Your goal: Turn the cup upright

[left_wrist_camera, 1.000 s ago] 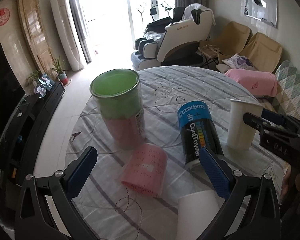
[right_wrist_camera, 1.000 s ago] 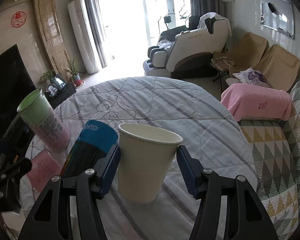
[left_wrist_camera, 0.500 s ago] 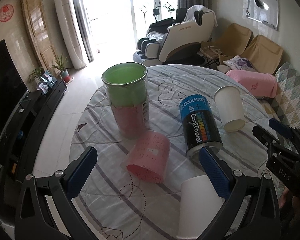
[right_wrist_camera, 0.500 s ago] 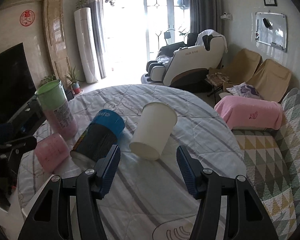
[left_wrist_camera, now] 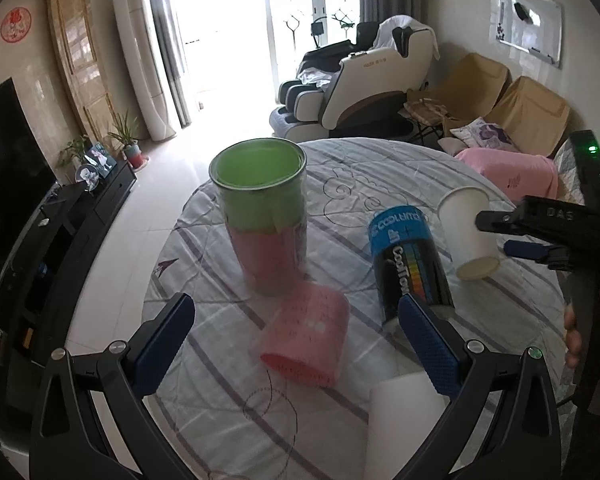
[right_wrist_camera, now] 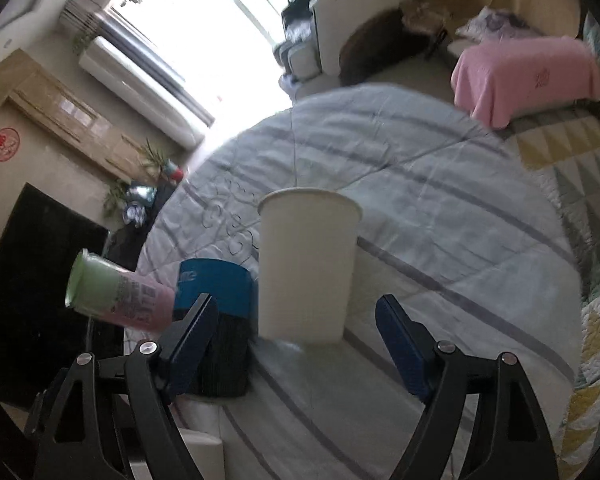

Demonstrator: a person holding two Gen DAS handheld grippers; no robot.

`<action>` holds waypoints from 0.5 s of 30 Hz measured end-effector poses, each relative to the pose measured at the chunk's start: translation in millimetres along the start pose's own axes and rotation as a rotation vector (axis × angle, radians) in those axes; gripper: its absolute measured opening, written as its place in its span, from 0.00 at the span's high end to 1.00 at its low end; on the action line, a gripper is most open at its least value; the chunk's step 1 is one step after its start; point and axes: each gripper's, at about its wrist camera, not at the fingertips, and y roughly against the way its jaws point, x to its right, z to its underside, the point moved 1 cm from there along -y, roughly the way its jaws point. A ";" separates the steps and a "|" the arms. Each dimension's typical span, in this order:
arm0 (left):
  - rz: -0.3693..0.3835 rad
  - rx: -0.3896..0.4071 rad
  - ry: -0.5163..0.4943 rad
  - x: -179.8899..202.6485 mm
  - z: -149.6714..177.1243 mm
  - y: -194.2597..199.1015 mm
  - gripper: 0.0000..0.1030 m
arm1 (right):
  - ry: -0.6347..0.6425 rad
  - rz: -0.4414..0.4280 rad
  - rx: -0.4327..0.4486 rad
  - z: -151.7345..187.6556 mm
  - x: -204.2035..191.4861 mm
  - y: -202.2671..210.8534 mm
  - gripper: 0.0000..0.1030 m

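A white paper cup (right_wrist_camera: 306,264) stands mouth-up on the striped tablecloth; in the left wrist view it (left_wrist_camera: 469,236) shows at the right. My right gripper (right_wrist_camera: 296,334) is open, its fingers either side of the cup's lower part without touching it; it also shows in the left wrist view (left_wrist_camera: 508,236). A second white cup (left_wrist_camera: 404,428) lies at the near table edge by my left gripper's right finger. My left gripper (left_wrist_camera: 296,340) is open and empty, above a pink cup (left_wrist_camera: 306,338) lying on its side.
A tall green and pink canister (left_wrist_camera: 266,216) stands at the left of the round table (left_wrist_camera: 380,168). A blue and black Cool Towel can (left_wrist_camera: 408,264) stands between it and the white cup. A pink-covered seat (right_wrist_camera: 528,76) is beyond the table's right edge.
The right gripper let go of the white cup, drew back, and has now come close again, tilted, with the cup between its open fingers. The left gripper rose slightly.
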 end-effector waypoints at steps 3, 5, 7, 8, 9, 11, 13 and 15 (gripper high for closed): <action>-0.012 -0.005 -0.007 -0.1 -2.9 -11.5 0.00 | -0.024 -0.016 -0.039 -10.0 5.9 -19.0 0.20; -0.015 -0.008 -0.008 -0.3 -3.4 -17.7 0.00 | -0.045 -0.042 -0.047 -16.5 9.4 -26.1 0.20; -0.016 -0.019 -0.003 -2.0 -3.8 -25.4 0.00 | -0.047 -0.047 -0.051 -22.7 12.6 -29.2 0.20; -0.014 -0.021 -0.001 -2.5 -3.7 -28.3 0.00 | -0.050 -0.057 -0.051 -24.9 13.7 -31.2 0.20; -0.015 -0.026 0.002 -3.0 -3.6 -31.2 0.00 | -0.046 -0.064 -0.054 -26.1 13.7 -32.8 0.20; -0.016 -0.032 0.003 -3.0 -3.8 -36.0 0.00 | -0.018 -0.078 -0.028 -27.7 12.3 -33.6 0.22; -0.021 -0.035 0.005 -3.5 -3.3 -38.2 0.00 | 0.019 -0.061 -0.001 -26.9 10.6 -30.8 0.36; -0.028 -0.032 0.004 -3.3 -2.8 -38.7 0.00 | 0.049 -0.076 0.021 -22.8 7.4 -28.2 0.36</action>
